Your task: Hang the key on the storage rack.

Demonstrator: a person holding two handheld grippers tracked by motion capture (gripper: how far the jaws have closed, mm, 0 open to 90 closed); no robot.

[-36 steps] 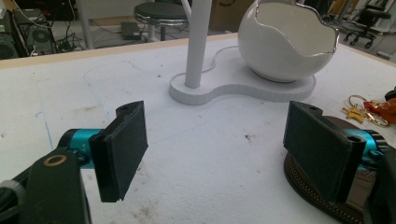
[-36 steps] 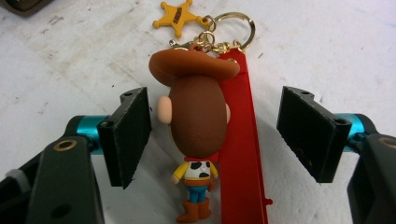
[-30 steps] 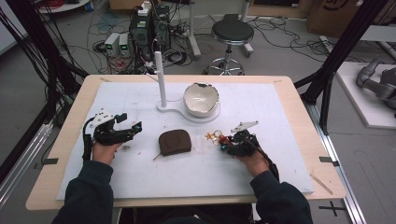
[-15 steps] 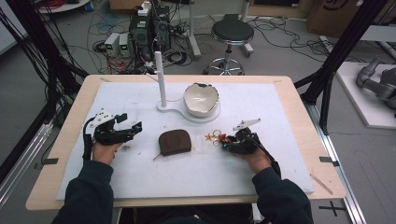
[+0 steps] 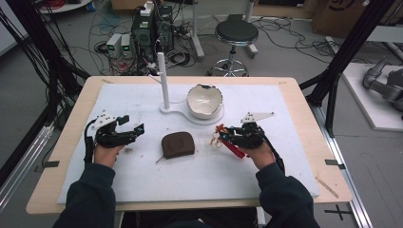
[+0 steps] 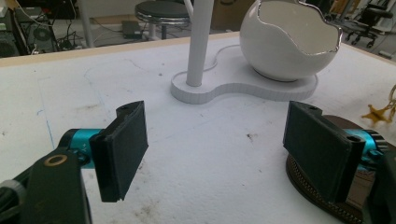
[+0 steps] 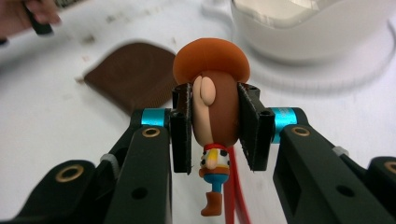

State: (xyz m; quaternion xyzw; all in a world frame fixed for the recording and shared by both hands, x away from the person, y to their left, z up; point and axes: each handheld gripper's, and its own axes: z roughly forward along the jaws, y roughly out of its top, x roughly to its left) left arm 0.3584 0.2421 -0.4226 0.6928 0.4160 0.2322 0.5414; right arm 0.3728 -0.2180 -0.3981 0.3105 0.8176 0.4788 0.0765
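A small cowboy figure (image 7: 217, 107) with an orange hat and a red strap (image 7: 231, 191) sits head-first between the pads of my right gripper (image 7: 215, 126). The jaws have just been closing and now press on its head from both sides. From above, this gripper (image 5: 227, 135) holds the figure (image 5: 219, 136) a little above the mat, right of a brown pouch (image 5: 177, 144). My left gripper (image 5: 132, 126) rests at the left of the table, open with nothing between its jaws (image 6: 224, 154).
A white stand with an upright post (image 5: 163, 80) and a broken-egg bowl (image 5: 204, 100) stands behind the pouch. The bowl (image 6: 289, 42) lies ahead of the left gripper, with the pouch (image 6: 322, 203) by its right jaw. A white mat (image 5: 285, 166) covers the table.
My right gripper has risen slightly with the cowboy figure, lifting it and its red strap off the mat. The left gripper has kept still.
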